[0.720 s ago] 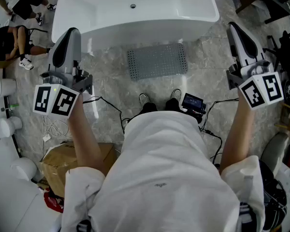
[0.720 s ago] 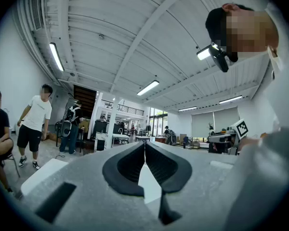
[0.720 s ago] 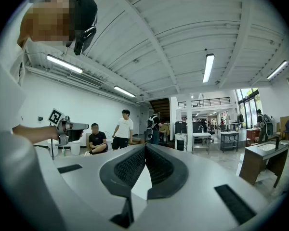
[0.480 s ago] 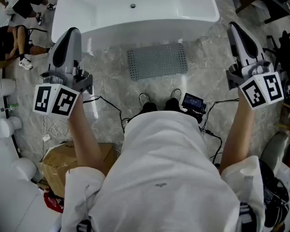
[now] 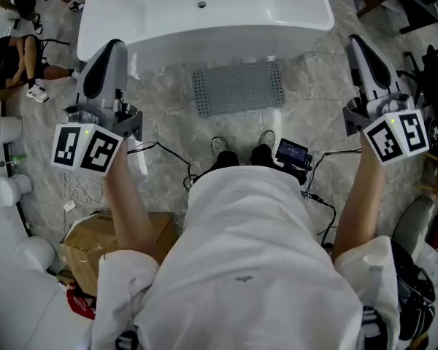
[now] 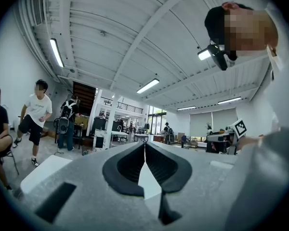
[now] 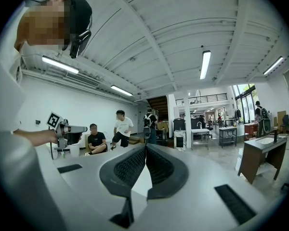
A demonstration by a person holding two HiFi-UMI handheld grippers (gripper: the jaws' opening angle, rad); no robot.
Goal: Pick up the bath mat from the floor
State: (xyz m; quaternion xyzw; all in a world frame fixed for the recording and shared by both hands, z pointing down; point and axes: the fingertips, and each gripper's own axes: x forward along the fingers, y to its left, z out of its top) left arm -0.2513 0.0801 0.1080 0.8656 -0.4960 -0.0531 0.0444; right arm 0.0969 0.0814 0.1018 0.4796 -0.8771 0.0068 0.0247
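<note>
The grey perforated bath mat [image 5: 239, 87] lies flat on the marble floor in front of the white bathtub [image 5: 204, 13], in the head view. My left gripper [image 5: 111, 49] is held up at the left, well above the floor and left of the mat, pointing upward. My right gripper [image 5: 359, 46] is raised the same way at the right. Both are shut with nothing between the jaws. The left gripper view shows the left gripper [image 6: 144, 143] with its black pads together against the ceiling. The right gripper view shows the right gripper [image 7: 145, 146] likewise. The mat is in neither gripper view.
The person's feet [image 5: 237, 155] stand just before the mat, beside a small screen device [image 5: 290, 152] with cables. A cardboard box [image 5: 106, 246] sits lower left and white cylinders [image 5: 4, 192] line the left edge. People [image 5: 18, 28] sit at the upper left.
The head view has shifted slightly, so the tub and mat sit a little lower and further right. Both grippers stay raised and shut.
</note>
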